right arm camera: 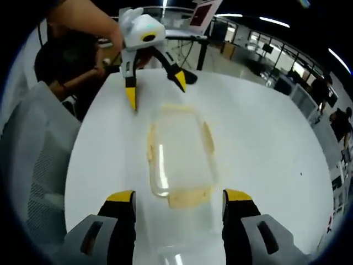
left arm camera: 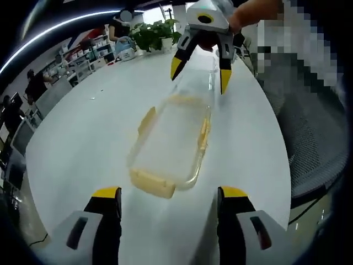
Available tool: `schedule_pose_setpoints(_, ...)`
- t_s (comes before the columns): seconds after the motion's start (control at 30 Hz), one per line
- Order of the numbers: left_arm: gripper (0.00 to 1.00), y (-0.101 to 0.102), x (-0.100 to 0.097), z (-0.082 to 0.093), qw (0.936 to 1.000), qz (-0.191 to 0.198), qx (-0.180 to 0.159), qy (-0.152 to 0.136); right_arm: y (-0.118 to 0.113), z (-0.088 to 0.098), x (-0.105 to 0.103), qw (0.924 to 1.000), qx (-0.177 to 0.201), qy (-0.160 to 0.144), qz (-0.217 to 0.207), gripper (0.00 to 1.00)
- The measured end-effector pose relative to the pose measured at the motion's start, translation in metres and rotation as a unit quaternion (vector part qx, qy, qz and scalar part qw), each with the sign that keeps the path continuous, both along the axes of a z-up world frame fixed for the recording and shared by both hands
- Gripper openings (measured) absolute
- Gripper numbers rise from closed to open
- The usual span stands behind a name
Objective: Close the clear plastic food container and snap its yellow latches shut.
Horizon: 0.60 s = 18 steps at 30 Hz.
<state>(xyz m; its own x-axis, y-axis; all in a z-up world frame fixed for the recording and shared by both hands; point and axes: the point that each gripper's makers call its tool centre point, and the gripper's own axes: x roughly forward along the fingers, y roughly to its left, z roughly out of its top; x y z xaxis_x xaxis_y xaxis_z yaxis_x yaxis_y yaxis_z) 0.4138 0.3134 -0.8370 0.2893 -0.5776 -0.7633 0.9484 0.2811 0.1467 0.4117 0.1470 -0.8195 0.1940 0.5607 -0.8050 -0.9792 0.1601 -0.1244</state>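
White table, broad and glossy, set in an open-plan office with desks and ceiling strip lights behind. Item 1: clear plastic food container, lying flat near the middle of the table between the 2 grippers, long axis running from one gripper toward the other; in the right gripper view it sits just beyond that view's own jaws. Item 2: yellow latches, 1 on the end nearest the left gripper, 1 on a long side, 1 on the opposite long side; whether any is snapped down is hard to tell through the clear plastic. A transparent panel, possibly the lid, appears to extend from the container's far end toward the right gripper, but its outline is faint. Item 3: left gripper, grey body with yellow-capped black jaws, spread wide and holding nothing, positioned just short of the container's near end; seen from the other side, it hangs above the table beyond the container, held by a person's hand. Item 4: right gripper, jaws likewise apart and empty, flanking the container's near end without visible contact; in the left gripper view it hovers over the far end. Item 5: potted plant at the table's far edge. Item 6: mesh office chair beside the table.
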Motion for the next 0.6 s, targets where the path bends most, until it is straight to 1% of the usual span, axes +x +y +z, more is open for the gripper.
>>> schedule_pose_setpoints(0.07,0.71,0.0,0.001,-0.001,1.0,-0.004,0.003,0.0,0.0,-0.002,0.001,0.9995,-0.018,-0.012,0.024,0.63)
schedule_pose_setpoints(0.1,0.7,0.001,0.001,-0.002,0.9999,-0.008,0.008,0.0,0.001,-0.004,-0.001,0.9994,-0.021,-0.01,0.027,0.63)
schedule_pose_setpoints(0.2,0.68,0.001,0.005,-0.004,0.9997,-0.015,0.018,-0.006,0.0,-0.009,0.0,0.9993,-0.027,-0.006,0.025,0.63)
schedule_pose_setpoints(0.3,0.67,-0.002,0.008,-0.004,0.9996,-0.022,0.02,-0.006,-0.001,-0.012,0.003,0.9986,-0.04,-0.012,0.032,0.62)
schedule_pose_setpoints(0.5,0.67,-0.003,0.014,-0.007,0.9979,-0.052,0.04,-0.007,0.001,-0.014,0.007,0.9987,-0.04,-0.002,0.03,0.62)
schedule_pose_setpoints(0.6,0.67,-0.004,0.017,-0.006,0.9976,-0.055,0.04,-0.004,0.002,-0.016,0.008,0.9986,-0.043,0.004,0.032,0.62)
